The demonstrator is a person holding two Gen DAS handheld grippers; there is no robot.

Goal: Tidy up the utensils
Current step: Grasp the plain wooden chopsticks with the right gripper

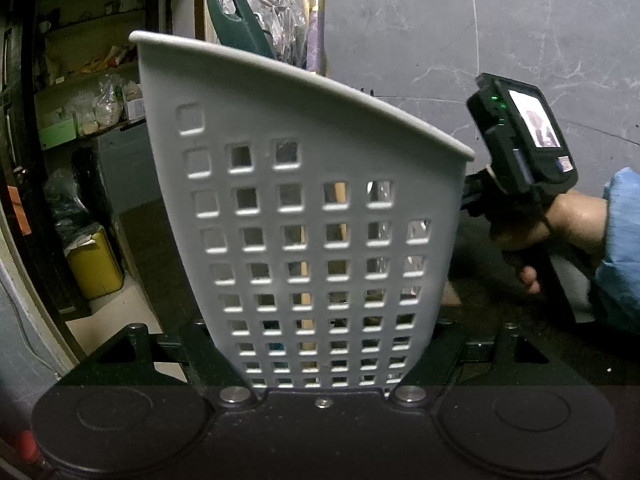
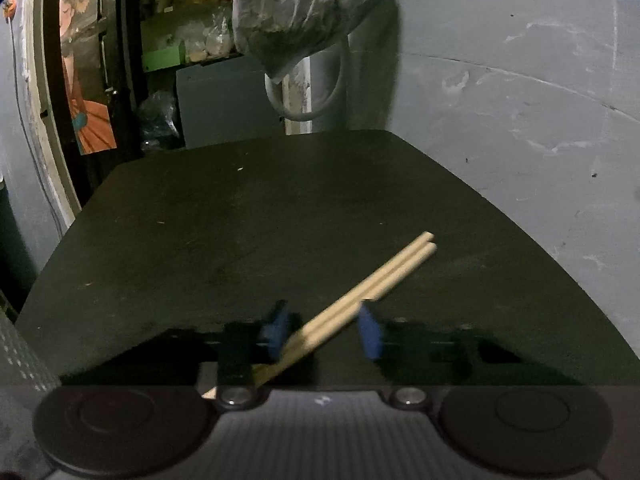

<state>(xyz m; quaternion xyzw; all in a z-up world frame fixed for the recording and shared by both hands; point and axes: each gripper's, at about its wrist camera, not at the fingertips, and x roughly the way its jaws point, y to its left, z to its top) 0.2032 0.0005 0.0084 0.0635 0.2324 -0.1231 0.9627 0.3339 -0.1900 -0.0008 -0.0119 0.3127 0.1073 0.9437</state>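
The right gripper (image 2: 324, 330) was partly closed around two chopsticks (image 2: 372, 284) slanting toward the upper right on the table (image 2: 240, 220), while the left gripper (image 1: 320, 360) held the white basket (image 1: 304, 200).

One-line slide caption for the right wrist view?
Right tool straddles a pair of wooden chopsticks lying diagonally on the dark table, blue pads close around them.

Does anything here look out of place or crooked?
Yes. A pair of wooden chopsticks lies loose and slanted on the dark table, between the fingers of the right claw. The other utensils already stand upright in the grey perforated holder, which the left claw grips.
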